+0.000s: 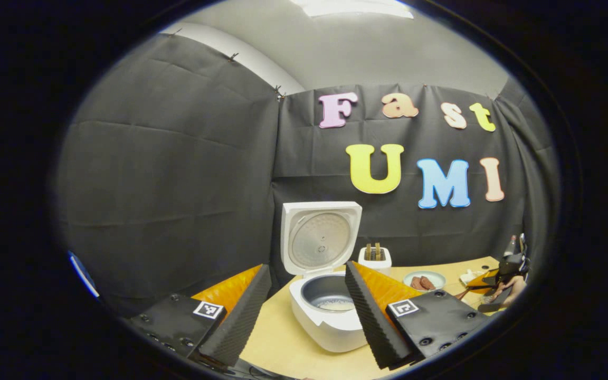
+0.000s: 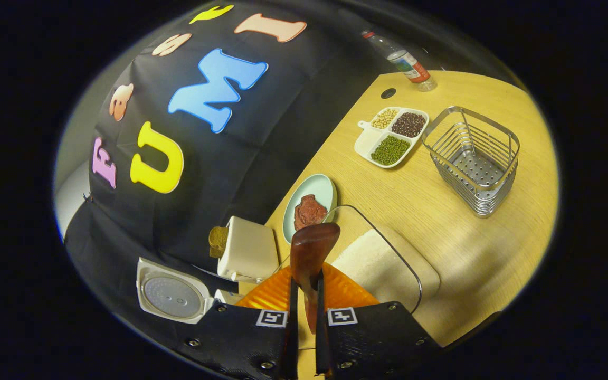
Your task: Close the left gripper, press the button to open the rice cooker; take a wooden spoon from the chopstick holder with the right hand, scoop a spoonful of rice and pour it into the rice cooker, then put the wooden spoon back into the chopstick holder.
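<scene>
Left claw (image 1: pixel 304 311): fingers spread wide apart, empty, hovering above the table (image 1: pixel 283 338). Between and just beyond them stands the rice cooker (image 1: pixel 330 311), lid (image 1: pixel 321 240) upright and fully open, a thin layer of rice showing at the bottom of the inner pot. Behind it to the right, a toaster (image 1: pixel 374 257) with bread in its slots; further right, a small plate (image 1: pixel 424 280) with reddish pieces. The other claw and the hand holding it appear at the far right edge.

Right claw (image 2: pixel 304 301): fingers drawn together and clamped on the handle of the wooden spoon (image 2: pixel 312 248), which points forward with its bowl tipped over the near rim of the glass rice container (image 2: pixel 383 258). The white rice lies just right of and below the spoon bowl. Whether the spoon carries rice cannot be told.

Further right on the table: a divided dish of beans (image 2: pixel 391 136), then the wire chopstick holder (image 2: pixel 475 158), well apart from the spoon, and a bottle (image 2: pixel 404 59) at the far edge.

Step judged in hand: scooping or carrying rice. Next move calls for keeping the spoon bowl level, swinging left to the open cooker, then tipping it over the pot.
</scene>
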